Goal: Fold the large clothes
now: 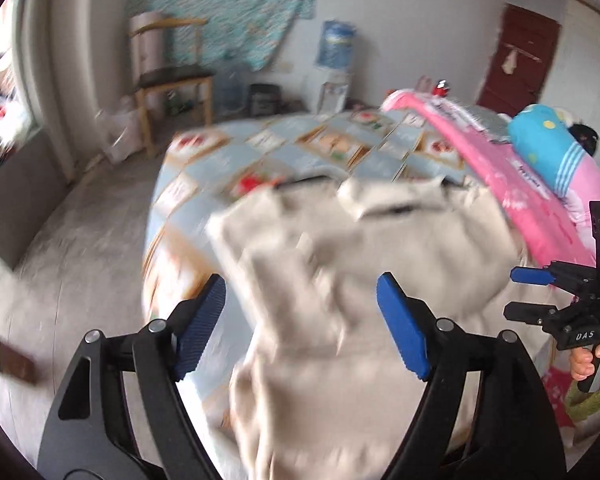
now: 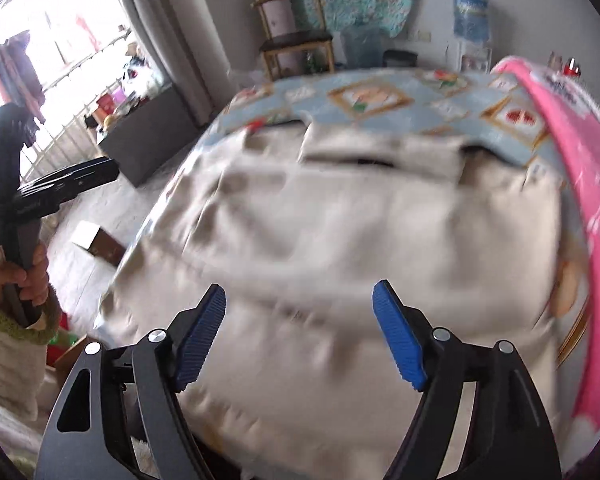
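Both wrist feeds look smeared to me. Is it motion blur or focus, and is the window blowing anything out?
Left wrist view: beige garment and bed quilt streaked by motion, while the left tool stays crisp. Right wrist view: same smear on the garment, right tool sharp, and the window overexposed. Fisheye bends both edges.

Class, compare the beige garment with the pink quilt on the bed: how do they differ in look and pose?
The beige garment is plain; the pink quilt is printed. The garment is spread flat mid-bed; the quilt runs bunched along the right edge. Both rest on the patterned bedsheet.
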Action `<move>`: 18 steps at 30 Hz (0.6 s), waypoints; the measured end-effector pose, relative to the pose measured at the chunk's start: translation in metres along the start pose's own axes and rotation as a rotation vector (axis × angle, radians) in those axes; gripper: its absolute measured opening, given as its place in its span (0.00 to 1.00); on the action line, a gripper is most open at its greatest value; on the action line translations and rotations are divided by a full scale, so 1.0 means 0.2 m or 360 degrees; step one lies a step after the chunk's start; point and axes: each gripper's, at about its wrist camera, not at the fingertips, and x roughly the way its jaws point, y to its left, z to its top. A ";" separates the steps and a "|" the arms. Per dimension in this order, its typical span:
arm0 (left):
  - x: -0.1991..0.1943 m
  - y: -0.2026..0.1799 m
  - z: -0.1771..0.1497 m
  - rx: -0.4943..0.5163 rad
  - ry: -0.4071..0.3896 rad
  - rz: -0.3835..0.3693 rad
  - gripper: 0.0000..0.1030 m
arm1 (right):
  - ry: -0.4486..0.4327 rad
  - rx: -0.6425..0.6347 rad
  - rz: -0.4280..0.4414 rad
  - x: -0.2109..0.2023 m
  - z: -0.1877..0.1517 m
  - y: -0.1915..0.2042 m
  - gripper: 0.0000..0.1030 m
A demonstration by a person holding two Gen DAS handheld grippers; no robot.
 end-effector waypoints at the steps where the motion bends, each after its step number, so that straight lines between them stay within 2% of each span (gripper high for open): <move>1: -0.02 0.02 -0.07 -0.0036 0.0020 0.0005 0.72 | 0.0020 -0.0007 0.0005 0.02 -0.04 0.02 0.72; 5: 0.01 0.05 -0.35 -0.0126 0.0144 -0.0028 0.72 | 0.0119 -0.0009 -0.0050 0.13 -0.15 0.04 0.72; 7: 0.07 0.03 -0.42 -0.0137 0.0205 -0.0043 0.72 | 0.0152 0.0020 -0.0044 0.16 -0.17 0.03 0.72; 9: 0.09 0.02 -0.47 -0.0133 0.0213 -0.0023 0.69 | 0.0162 0.0042 -0.0041 0.18 -0.18 0.01 0.72; 13: 0.15 0.05 -0.47 -0.0136 0.0202 0.0067 0.56 | 0.0157 0.0089 -0.0018 0.18 -0.17 -0.02 0.72; 14: 0.17 0.07 -0.46 -0.0143 0.0213 0.0054 0.54 | 0.0161 0.0107 -0.0015 0.19 -0.18 -0.03 0.72; 16: 0.21 0.08 -0.45 -0.0141 0.0238 0.0044 0.43 | 0.0164 0.0132 -0.0006 0.20 -0.19 -0.04 0.72; 18: 0.23 0.09 -0.43 -0.0130 0.0233 0.0034 0.40 | 0.0158 0.0135 -0.0010 0.20 -0.19 -0.04 0.72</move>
